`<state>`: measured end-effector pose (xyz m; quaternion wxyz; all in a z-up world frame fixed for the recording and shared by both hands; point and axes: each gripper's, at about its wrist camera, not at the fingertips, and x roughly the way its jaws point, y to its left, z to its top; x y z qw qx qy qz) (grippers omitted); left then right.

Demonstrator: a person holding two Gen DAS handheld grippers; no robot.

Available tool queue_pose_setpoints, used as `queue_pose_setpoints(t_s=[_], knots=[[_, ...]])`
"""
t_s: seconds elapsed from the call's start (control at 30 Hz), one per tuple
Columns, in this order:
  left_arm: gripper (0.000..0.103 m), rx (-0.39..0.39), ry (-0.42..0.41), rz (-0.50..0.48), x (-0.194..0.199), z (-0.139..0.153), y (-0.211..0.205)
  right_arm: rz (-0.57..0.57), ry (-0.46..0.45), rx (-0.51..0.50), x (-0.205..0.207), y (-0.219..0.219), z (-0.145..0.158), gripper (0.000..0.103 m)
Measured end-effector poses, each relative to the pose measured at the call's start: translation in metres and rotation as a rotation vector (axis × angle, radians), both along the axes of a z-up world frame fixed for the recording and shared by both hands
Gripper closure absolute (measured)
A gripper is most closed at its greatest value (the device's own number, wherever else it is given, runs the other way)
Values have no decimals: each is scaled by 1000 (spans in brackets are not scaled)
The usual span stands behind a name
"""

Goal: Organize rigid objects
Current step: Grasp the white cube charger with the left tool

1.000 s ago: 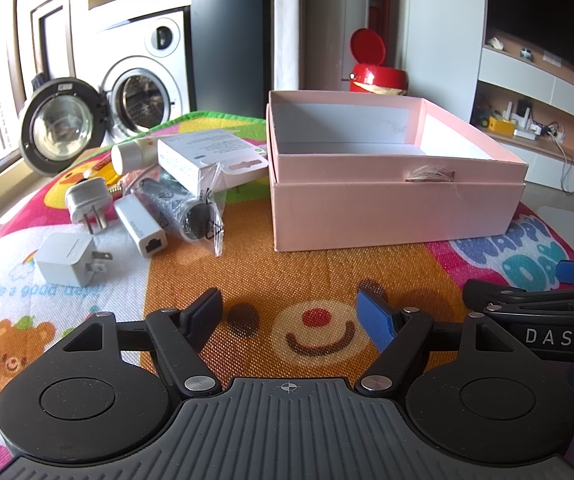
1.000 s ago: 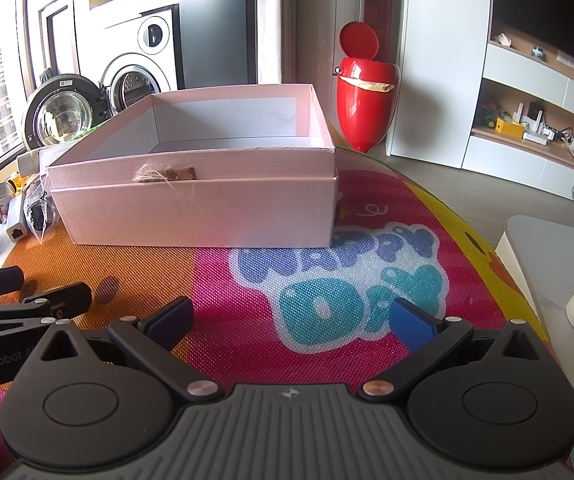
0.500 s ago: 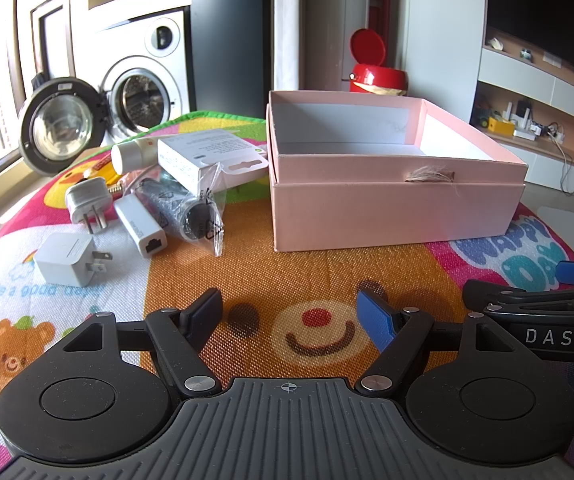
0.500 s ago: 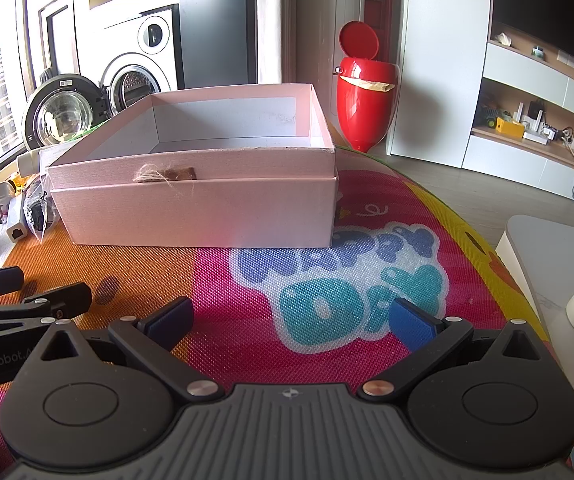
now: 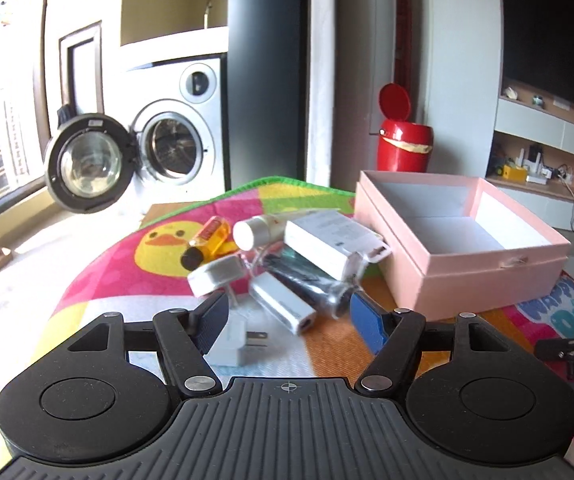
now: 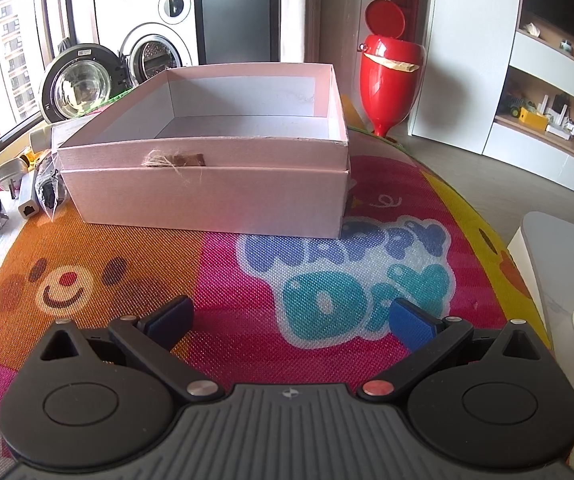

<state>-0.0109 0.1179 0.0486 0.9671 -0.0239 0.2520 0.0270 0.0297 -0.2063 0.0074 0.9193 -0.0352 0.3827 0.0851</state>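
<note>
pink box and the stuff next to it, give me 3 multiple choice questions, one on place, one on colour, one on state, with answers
1. Where does the pile of small items lie relative to the pink box, in the left wrist view?
A. inside it
B. to its left on the mat
C. behind it on the floor

2. What colour is the lidded bin behind the box?
A. red
B. green
C. white

3. How does the left gripper stand?
A. shut on a charger
B. shut on nothing
C. open, holding nothing

Answers: 1 B, the white plug adapter, white dongle and white carton rest on the play mat left of the box. 2 A, body and raised lid are both red. 3 C, its fingers are spread apart with only the mat and items between them.
</note>
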Motion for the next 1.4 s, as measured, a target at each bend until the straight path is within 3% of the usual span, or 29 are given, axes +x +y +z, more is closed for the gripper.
queue_pose_setpoints(t_s=[0.07,0.2,0.27,0.37,0.6,0.73,0.93,1.0,1.2,1.3,1.4], knots=[[31,-88,19,8,11,1,35,2,0,0,0,-1,0,0],[31,-286,109,-71,38,-19,70,8,-2,0,1,-1,0,0],[31,-331,142,-92,40,-29,75,16,-4,3,0,-2,0,0],[31,-253,147,-164,29,-28,62,17,-8,5,-1,-3,0,0],[31,80,156,-367,-7,-29,0,16,-11,5,-1,-2,0,0],[31,213,134,-398,3,-29,-8,16,-11,5,-1,-2,0,0],[37,151,195,-409,27,-33,-3,16,-11,7,-1,-2,1,0],[48,140,197,-388,30,-34,-3,16,-11,6,-1,-2,1,0],[48,88,185,-397,21,-34,-1,32,-16,7,-2,-1,3,1],[48,39,164,-386,7,-34,0,155,-37,15,-9,8,11,17],[48,40,136,-340,-11,-34,4,251,-114,1,-15,32,30,18]])
